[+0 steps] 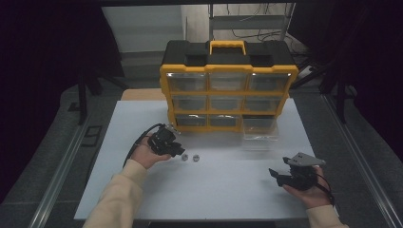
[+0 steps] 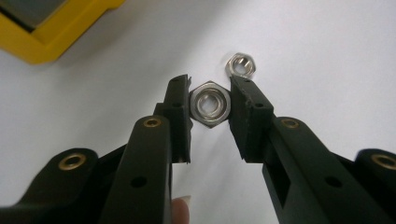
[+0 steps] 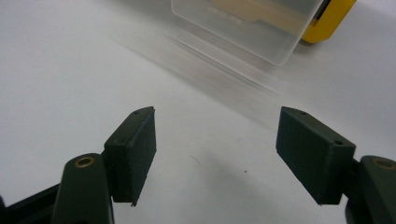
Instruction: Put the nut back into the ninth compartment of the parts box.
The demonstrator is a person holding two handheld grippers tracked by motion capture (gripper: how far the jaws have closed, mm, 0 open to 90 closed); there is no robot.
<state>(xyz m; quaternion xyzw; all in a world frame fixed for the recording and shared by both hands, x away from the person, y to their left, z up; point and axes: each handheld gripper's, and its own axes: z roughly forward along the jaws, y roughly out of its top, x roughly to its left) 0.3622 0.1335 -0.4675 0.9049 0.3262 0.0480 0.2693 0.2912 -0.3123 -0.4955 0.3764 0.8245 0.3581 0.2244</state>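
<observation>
My left gripper [image 2: 211, 88] is shut on a silver hex nut [image 2: 211, 103], which its two black jaws pinch by opposite flats. A second hex nut [image 2: 241, 64] lies on the white table just beyond the jaw tips. From above, the left gripper [image 1: 179, 152] sits left of centre with the held nut [image 1: 184, 157] at its tips and the loose nut [image 1: 194, 157] beside it. My right gripper [image 1: 275, 175] rests at the front right. Its jaws [image 3: 217, 154] stand open with nothing between them, over bare table.
A yellow and black drawer organizer [image 1: 228, 90] with clear drawers stands at the back of the white table [image 1: 223, 190]. One clear drawer [image 1: 259, 128] is pulled out at its bottom right, also ahead of the right gripper [image 3: 247, 28]. The organizer's yellow corner [image 2: 46, 32] is near the left gripper.
</observation>
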